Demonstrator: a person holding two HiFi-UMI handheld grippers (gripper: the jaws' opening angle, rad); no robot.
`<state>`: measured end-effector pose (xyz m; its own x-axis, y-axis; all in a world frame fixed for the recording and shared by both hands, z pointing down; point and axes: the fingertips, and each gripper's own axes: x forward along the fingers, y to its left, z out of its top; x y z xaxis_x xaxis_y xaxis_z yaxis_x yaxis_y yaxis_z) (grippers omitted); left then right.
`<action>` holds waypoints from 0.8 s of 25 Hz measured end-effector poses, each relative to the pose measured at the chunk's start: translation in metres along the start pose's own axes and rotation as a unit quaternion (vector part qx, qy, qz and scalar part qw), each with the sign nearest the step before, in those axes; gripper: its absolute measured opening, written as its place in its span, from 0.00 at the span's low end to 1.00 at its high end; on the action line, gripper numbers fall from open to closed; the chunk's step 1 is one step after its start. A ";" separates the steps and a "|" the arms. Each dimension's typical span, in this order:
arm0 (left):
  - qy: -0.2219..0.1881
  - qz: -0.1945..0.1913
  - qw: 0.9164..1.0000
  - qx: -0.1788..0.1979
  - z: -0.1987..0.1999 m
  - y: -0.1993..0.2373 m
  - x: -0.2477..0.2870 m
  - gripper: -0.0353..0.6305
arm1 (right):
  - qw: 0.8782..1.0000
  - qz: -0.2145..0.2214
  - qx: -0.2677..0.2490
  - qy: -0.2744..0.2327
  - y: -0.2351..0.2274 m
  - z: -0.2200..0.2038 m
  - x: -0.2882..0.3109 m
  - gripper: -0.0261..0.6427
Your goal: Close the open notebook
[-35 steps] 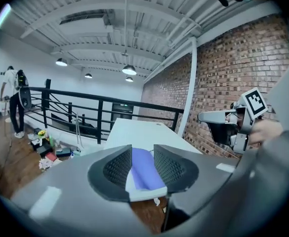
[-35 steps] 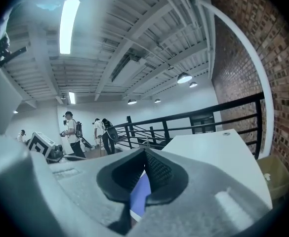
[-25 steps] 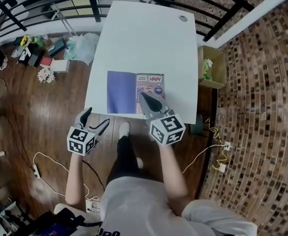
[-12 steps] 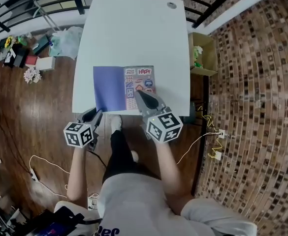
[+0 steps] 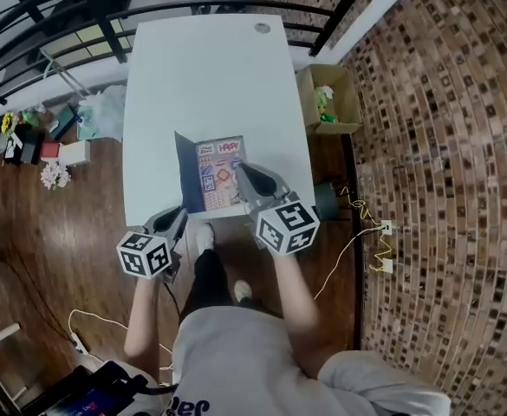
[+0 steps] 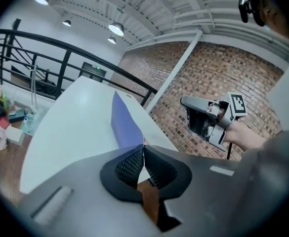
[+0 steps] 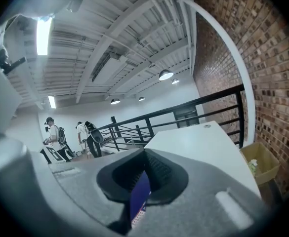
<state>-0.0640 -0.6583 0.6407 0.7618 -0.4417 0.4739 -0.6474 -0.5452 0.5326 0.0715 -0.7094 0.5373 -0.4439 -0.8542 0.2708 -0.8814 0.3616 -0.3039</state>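
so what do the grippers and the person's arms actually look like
Both the left gripper and right gripper are grey, tapering to dark pointed jaws with black cross-hatched pads. Each carries a white cube with black square markers. No cables show on them. The person wears a light grey short-sleeved shirt; the forearms are uncovered.

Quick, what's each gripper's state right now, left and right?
Left gripper: just been closing, now shut on the purple cover.
Right gripper: shut on the notebook.
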 end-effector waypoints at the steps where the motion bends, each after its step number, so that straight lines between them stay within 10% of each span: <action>1: 0.004 -0.013 1.000 0.005 0.005 -0.010 0.008 0.08 | 1.000 -0.010 -0.001 -0.004 -0.005 0.005 -0.006 0.02; 11: 0.074 -0.084 0.994 0.019 -0.009 -0.076 0.103 0.09 | 0.996 -0.090 0.015 -0.018 -0.056 0.006 -0.072 0.02; 20: 0.145 -0.072 0.987 0.005 -0.053 -0.077 0.173 0.09 | 0.991 -0.129 0.042 -0.004 -0.079 -0.022 -0.101 0.02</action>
<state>0.1166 -0.6547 0.7192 0.8061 -0.1387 0.5753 -0.5320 -0.5956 0.6019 0.1826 -0.6435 0.5544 -0.2041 -0.9174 0.3417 -0.9484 0.0988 -0.3012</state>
